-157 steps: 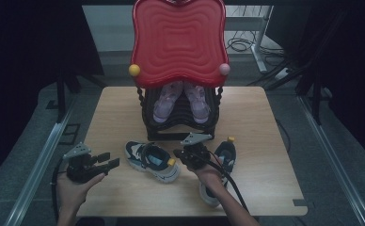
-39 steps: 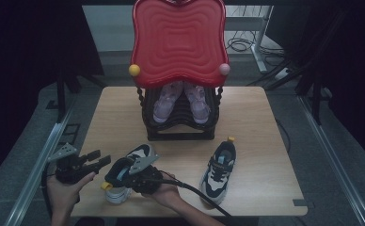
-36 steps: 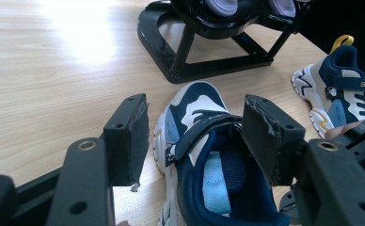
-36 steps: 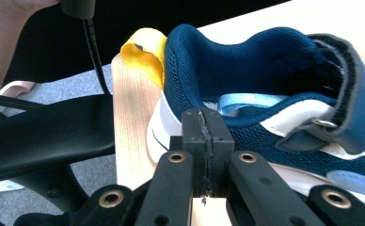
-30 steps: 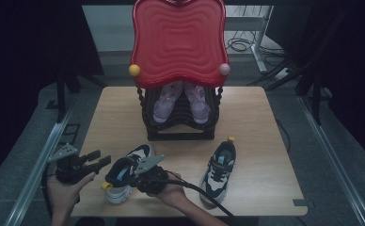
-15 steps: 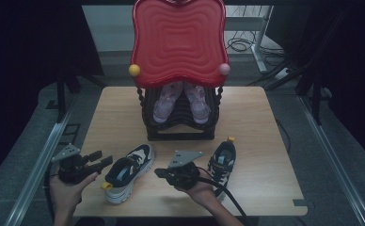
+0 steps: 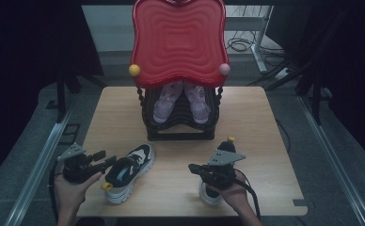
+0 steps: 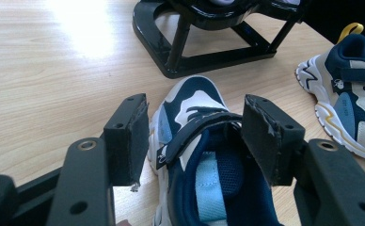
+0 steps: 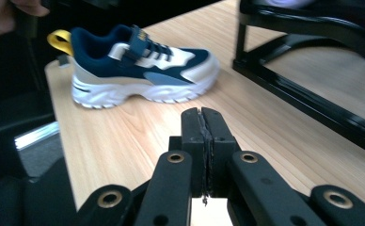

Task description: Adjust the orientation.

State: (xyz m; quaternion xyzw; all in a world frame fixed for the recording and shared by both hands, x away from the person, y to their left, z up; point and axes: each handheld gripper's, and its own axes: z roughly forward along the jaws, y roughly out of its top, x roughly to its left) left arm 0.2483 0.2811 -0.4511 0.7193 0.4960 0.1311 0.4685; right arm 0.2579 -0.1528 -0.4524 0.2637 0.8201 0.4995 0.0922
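**A:** Start with what's nearest you. Your left gripper (image 7: 106,161) sits at the lower left of the high view with its jaws spread wide, gripping nothing. In the left gripper view the two pads (image 8: 130,136) straddle the heel opening of the left sneaker (image 8: 204,155), one on each side of the strap, neither pressing in that I can see.

**B:** So why are you holding it open there?

**A:** My reading is that you're lined up to pinch the collar or the strap; the spread is wide enough to take the shoe's throat between the jaws. The sneaker lies on the table (image 7: 176,165) with its toe angled up and right toward the rack, yellow heel loop (image 7: 106,186) toward you, so its open top faces you.

**B:** And your other hand?

**A:** Your right gripper (image 7: 194,168) is at the lower middle-right, jaws clenched flat together on nothing, as the right gripper view shows plainly (image 9: 202,127). It points left across bare wood toward the first sneaker, and your right hand (image 7: 227,190) rests over the right sneaker (image 7: 209,195), hiding most of it. I'd judge that shoe is parked and the gripper is standing by.

**B:** Farther back?

**A:** The black shoe rack (image 7: 178,125) stands at the table's middle rear, already carrying a pink pair (image 7: 180,101). Above it rises the red wavy panel (image 7: 178,42), in the upper centre. The navy pair sits in front of the rack, well apart from each other.
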